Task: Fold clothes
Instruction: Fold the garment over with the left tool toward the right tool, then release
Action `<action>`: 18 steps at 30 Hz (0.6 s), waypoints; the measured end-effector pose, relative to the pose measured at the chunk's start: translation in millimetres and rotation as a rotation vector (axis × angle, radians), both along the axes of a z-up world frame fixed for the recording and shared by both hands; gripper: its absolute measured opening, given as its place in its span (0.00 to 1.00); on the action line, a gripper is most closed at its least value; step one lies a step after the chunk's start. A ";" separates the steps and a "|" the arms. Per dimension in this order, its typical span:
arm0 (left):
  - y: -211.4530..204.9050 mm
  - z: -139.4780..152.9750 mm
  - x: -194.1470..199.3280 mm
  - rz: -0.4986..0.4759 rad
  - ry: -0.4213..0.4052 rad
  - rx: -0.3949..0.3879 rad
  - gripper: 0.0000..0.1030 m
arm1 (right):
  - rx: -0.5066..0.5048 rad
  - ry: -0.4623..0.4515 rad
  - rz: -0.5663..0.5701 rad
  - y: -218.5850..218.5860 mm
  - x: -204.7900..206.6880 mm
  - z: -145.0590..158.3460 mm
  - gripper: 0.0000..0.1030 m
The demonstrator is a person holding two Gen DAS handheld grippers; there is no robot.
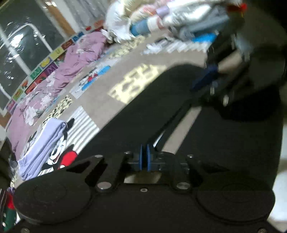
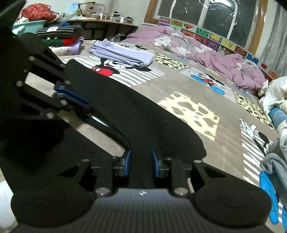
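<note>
A black garment lies spread on the grey cartoon-print bed cover. In the left wrist view my left gripper has its blue pads pressed together on the garment's near edge. The right wrist view shows this same gripper pinching that edge at the left. My right gripper holds bunched black cloth that fills the gap between its blue pads. From the left wrist view it sits blurred at the garment's far right end.
A folded lilac garment rests on the cover behind the black one. A purple floral quilt runs along the window side. Folded clothes are stacked at the far left, and a loose clothes pile lies at the other end.
</note>
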State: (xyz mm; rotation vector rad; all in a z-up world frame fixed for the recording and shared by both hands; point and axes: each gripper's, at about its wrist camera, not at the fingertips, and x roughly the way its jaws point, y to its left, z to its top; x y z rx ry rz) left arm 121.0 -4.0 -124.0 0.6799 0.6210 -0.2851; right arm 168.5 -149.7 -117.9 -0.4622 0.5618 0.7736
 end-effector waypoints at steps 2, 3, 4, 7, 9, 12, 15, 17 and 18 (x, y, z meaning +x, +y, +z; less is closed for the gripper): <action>-3.4 -3.7 -0.8 -0.011 -0.001 0.031 0.03 | -0.004 0.009 0.006 -1.7 -0.5 0.3 0.25; -2.7 -3.5 -1.0 -0.014 0.004 0.031 0.03 | -0.001 0.012 0.008 -2.7 -0.7 1.0 0.25; 0.1 -1.5 -1.0 -0.015 0.013 0.017 0.03 | 0.002 0.015 0.009 -3.9 -0.9 1.8 0.25; 11.2 7.9 -4.3 -0.034 0.051 -0.052 0.08 | 0.100 0.068 0.010 -16.9 0.5 11.2 0.25; 21.6 14.8 -2.9 -0.001 0.053 -0.119 0.08 | 0.224 0.106 -0.014 -30.2 5.2 20.2 0.25; 40.6 27.2 7.9 0.095 0.044 -0.286 0.08 | 0.331 0.076 -0.070 -26.4 13.6 26.0 0.25; 53.2 30.2 23.5 0.191 0.065 -0.426 0.08 | 0.330 0.112 -0.089 -8.8 19.4 11.7 0.27; 48.5 18.1 32.0 0.188 0.153 -0.435 0.08 | 0.152 0.104 -0.037 11.8 12.4 -4.5 0.27; 43.7 11.4 33.0 0.181 0.174 -0.408 0.07 | 0.096 0.075 -0.014 17.9 5.6 -9.7 0.28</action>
